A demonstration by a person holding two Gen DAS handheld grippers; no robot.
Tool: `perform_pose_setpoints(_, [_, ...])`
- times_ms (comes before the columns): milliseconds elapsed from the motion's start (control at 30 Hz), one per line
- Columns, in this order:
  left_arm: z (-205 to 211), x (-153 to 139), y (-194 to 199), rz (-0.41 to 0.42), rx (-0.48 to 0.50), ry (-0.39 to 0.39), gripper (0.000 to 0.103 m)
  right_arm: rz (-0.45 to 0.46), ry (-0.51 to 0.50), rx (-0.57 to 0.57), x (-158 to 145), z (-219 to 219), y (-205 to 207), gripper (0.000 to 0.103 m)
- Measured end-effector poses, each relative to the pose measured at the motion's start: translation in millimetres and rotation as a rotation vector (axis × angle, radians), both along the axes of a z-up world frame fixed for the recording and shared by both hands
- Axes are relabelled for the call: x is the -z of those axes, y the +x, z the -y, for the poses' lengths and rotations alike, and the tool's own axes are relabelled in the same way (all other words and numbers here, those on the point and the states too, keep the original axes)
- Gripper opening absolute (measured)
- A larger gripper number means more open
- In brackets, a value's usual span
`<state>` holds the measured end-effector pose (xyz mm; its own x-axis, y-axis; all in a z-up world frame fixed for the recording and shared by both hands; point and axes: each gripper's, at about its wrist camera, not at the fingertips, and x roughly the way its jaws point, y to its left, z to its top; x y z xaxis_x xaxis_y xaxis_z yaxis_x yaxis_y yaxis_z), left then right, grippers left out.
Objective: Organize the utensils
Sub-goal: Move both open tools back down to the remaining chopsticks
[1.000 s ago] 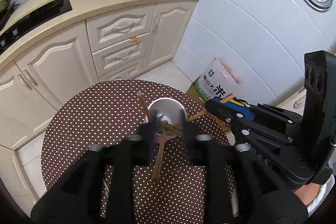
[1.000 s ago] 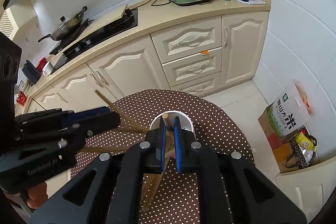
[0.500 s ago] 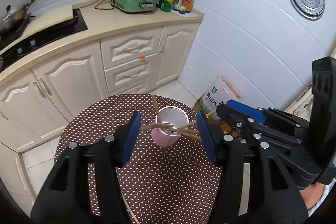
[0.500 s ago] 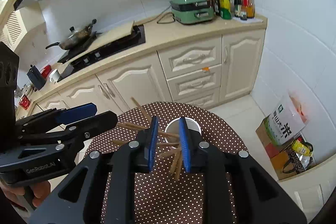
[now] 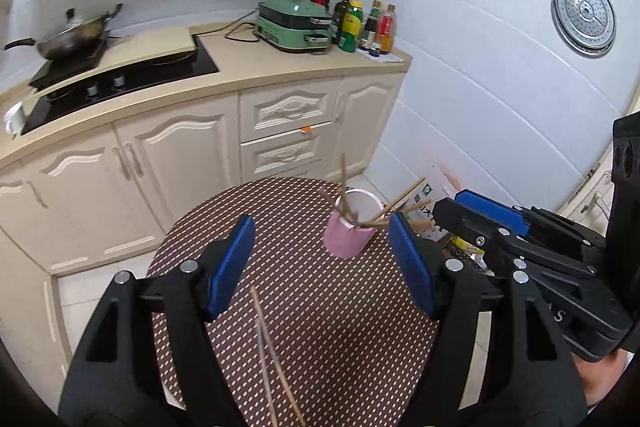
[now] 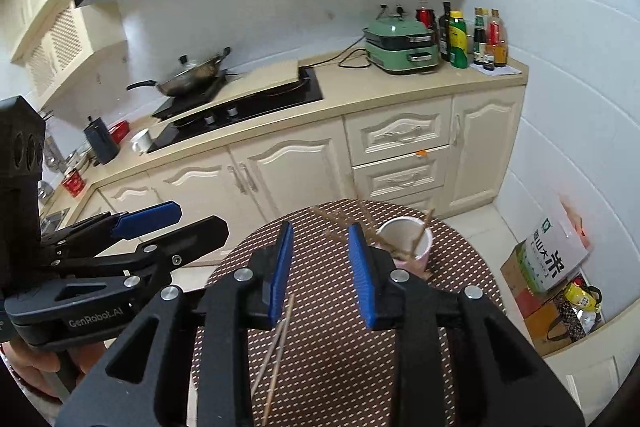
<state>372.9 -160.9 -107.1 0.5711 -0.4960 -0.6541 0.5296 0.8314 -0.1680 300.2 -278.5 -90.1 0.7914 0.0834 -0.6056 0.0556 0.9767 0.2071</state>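
Note:
A pink cup point(image 5: 349, 230) point(image 6: 409, 242) stands on the round brown dotted table point(image 5: 352, 327) point(image 6: 344, 359), holding several wooden chopsticks point(image 5: 394, 205) that lean out at different angles. Two more chopsticks point(image 5: 272, 355) point(image 6: 278, 343) lie loose on the cloth nearer to me. My left gripper point(image 5: 322, 265) hangs above the table short of the cup, its jaws opening with nothing between them. My right gripper point(image 6: 320, 267) hovers left of the cup, jaws also opening and empty; the loose pair lies on the table below them.
Cream cabinets point(image 5: 168, 163) and a counter with a stove point(image 6: 240, 107), a wok point(image 6: 192, 77), a green appliance point(image 5: 296, 27) and bottles point(image 5: 360, 27) run behind the table. A rice bag point(image 6: 554, 251) and boxes sit on the floor at the right wall.
Both grippers have pulled back and up from the cup and opened, letting go of chopsticks now standing in it. More of the kitchen shows in both views.

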Motion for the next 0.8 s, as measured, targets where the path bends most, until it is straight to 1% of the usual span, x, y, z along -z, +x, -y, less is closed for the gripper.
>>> perform_pose_setpoints(167, [-30.1,2.2,-19.1,-0.001,-0.044,0.007,0.07,-0.006,0.0,-0.045,3.0,-30.0,-13.9,0.028])
perform_pose_setpoints(467, [-74.2,24.3,-36.1,-0.043,-0.109,0.023,0.07,-0.05,0.008,-0.11,20.7,-71.0,-24.1,0.029])
perform_pose_setpoints(700, [-95.6,57.7,-32.7,-0.116,-0.142,0.048,0.07,-0.115,0.007,-0.148,45.7,-90.6,-23.9,0.03])
perform_pose_setpoints(800, [-100.3,78.3,-26.6,-0.161,-0.156,0.063,0.07,-0.153,0.007,-0.162,59.9,-93.8,-19.5,0.031])
